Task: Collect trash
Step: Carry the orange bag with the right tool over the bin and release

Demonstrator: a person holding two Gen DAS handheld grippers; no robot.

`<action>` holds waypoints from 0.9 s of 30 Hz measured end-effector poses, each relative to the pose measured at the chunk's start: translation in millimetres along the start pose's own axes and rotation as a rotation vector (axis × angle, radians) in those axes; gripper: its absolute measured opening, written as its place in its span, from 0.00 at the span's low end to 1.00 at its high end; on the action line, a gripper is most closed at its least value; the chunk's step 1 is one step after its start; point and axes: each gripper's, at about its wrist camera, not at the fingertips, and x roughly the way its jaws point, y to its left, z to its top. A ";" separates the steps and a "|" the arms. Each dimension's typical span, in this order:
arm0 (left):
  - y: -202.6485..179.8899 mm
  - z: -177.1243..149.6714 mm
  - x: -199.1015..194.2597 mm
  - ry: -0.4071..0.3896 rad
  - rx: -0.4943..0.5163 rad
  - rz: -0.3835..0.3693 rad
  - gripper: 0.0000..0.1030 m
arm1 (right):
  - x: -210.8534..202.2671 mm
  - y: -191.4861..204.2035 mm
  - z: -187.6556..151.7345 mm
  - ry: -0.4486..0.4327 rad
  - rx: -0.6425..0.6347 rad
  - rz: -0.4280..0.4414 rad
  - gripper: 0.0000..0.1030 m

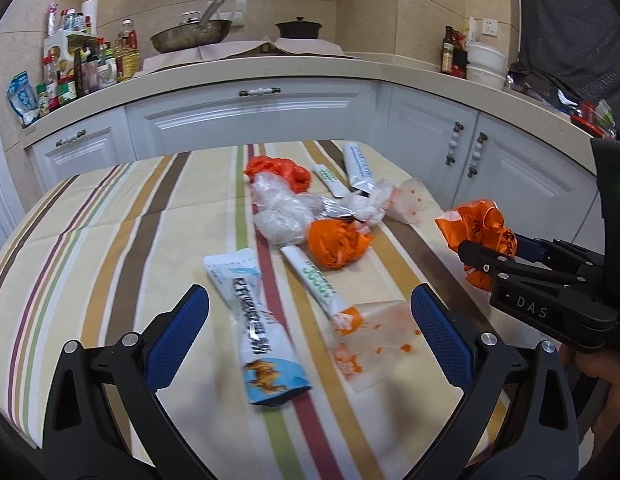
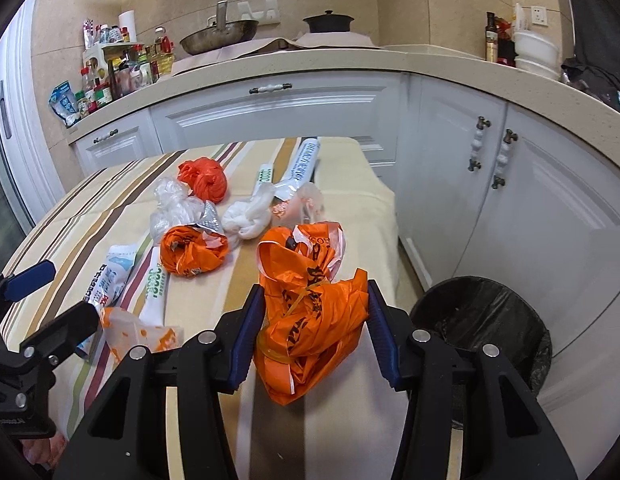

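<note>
My right gripper (image 2: 313,300) is shut on a crumpled orange plastic bag (image 2: 310,316) and holds it above the table's right edge; the bag also shows in the left wrist view (image 1: 476,232). My left gripper (image 1: 310,308) is open and empty above a blue-and-white snack wrapper (image 1: 257,320) and a clear packet with orange print (image 1: 370,344). Several more pieces of trash lie on the striped tablecloth (image 1: 109,240): another orange bag (image 1: 338,242), a red bag (image 1: 279,172), clear plastic bags (image 1: 277,212) and white wrappers with green print (image 1: 318,280).
A round bin with a black liner (image 2: 486,332) stands on the floor to the right of the table. White kitchen cabinets (image 1: 249,116) and a countertop with bottles, a pan and a pot lie behind the table.
</note>
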 end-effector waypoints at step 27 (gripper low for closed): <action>-38.0 -18.2 23.8 0.060 0.079 -0.015 0.38 | -16.1 -38.7 -26.7 -0.030 0.103 -0.017 0.48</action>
